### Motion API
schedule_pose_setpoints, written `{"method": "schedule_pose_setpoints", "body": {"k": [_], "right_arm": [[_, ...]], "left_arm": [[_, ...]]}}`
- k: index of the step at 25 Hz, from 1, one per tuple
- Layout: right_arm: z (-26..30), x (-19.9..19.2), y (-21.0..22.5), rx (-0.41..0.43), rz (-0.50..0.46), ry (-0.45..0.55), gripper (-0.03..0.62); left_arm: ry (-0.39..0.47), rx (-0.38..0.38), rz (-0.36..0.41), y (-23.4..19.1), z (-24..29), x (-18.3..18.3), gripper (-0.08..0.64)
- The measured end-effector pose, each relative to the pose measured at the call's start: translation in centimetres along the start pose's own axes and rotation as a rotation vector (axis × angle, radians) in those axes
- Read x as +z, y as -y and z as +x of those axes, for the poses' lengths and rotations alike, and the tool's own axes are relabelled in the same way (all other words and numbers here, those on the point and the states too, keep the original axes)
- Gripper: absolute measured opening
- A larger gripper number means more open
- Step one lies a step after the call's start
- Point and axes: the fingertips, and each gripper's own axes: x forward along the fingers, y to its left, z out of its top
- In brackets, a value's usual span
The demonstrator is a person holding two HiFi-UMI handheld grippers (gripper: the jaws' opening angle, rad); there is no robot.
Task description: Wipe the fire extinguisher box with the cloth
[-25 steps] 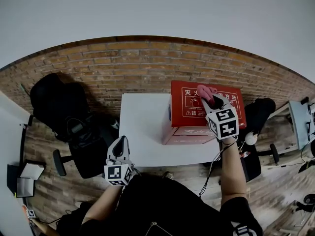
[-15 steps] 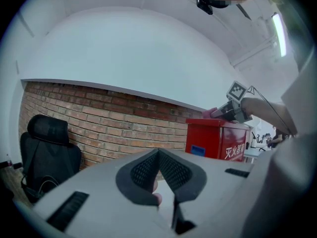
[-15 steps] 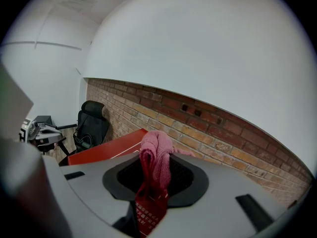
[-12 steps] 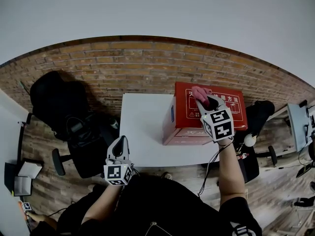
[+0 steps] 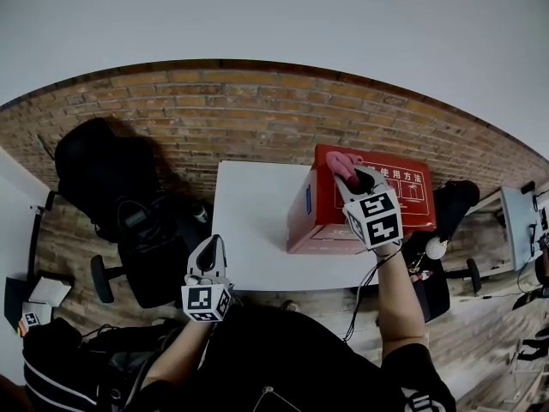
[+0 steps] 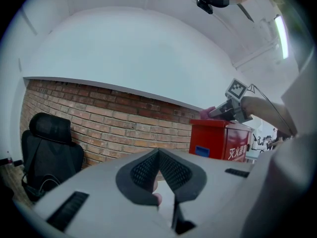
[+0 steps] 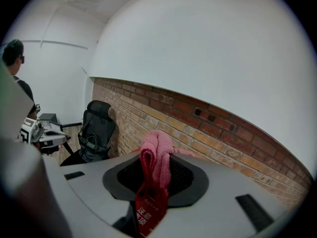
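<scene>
A red fire extinguisher box (image 5: 382, 202) with white lettering stands on the right part of a white table (image 5: 249, 230). My right gripper (image 5: 350, 177) rests on the box's top near its far left corner, shut on a pink cloth (image 5: 341, 162). In the right gripper view the cloth (image 7: 156, 160) is bunched between the jaws, with the red box (image 7: 147, 212) showing below. My left gripper (image 5: 208, 247) hangs at the table's near edge, shut and holding nothing. In the left gripper view the box (image 6: 220, 140) stands at the right, with the right gripper (image 6: 218, 112) and cloth (image 6: 206, 112) on top.
A brick wall (image 5: 257, 114) runs behind the table. A black office chair (image 5: 129, 213) stands left of the table; it also shows in both gripper views, chair (image 6: 49, 152) and chair (image 7: 96, 130). Another person (image 5: 60, 367) is at the lower left. A desk (image 5: 521, 213) sits at the far right.
My right gripper has slid the cloth leftward across the box's top, toward its far left corner. The left gripper has stayed put. A person has come into view at the lower left.
</scene>
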Motion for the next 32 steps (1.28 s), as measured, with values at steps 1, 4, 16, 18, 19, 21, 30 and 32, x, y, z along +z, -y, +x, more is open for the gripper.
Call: {"method": "schedule_pose_setpoints", "body": {"k": [1, 4, 16, 18, 19, 21, 30, 32], "right_arm": [[0.1, 0.2, -0.2, 0.001, -0.002, 0.000, 0.117], [0.5, 0.6, -1.0, 0.006, -0.005, 0.003, 0.117], [1.6, 2.3, -3.6, 0.024, -0.009, 0.010, 0.117], [1.8, 2.3, -3.5, 0.008, -0.011, 0.004, 0.117], [2.0, 2.3, -3.3, -0.002, -0.012, 0.000, 0.117], [2.3, 2.4, -2.9, -0.016, -0.005, -0.005, 0.117], [4.7, 3.7, -1.0, -0.057, 0.045, -0.036, 0.117], [5.4, 4.1, -0.6, -0.072, 0.047, -0.039, 0.117]], "left_arm": [[0.000, 0.001, 0.000, -0.2, 0.0, 0.0, 0.021], [0.000, 0.000, -0.002, -0.6, -0.1, 0.0, 0.021], [-0.001, -0.015, -0.012, -2.8, 0.2, 0.0, 0.021], [-0.002, -0.021, -0.013, -3.3, 0.3, 0.0, 0.021], [-0.002, -0.024, -0.014, -3.6, 0.4, 0.0, 0.021], [-0.002, -0.030, -0.018, -4.2, 0.5, 0.1, 0.021], [-0.013, -0.048, -0.046, -7.3, 0.6, 0.4, 0.021], [-0.016, -0.054, -0.056, -7.8, 0.8, 0.4, 0.021]]}}
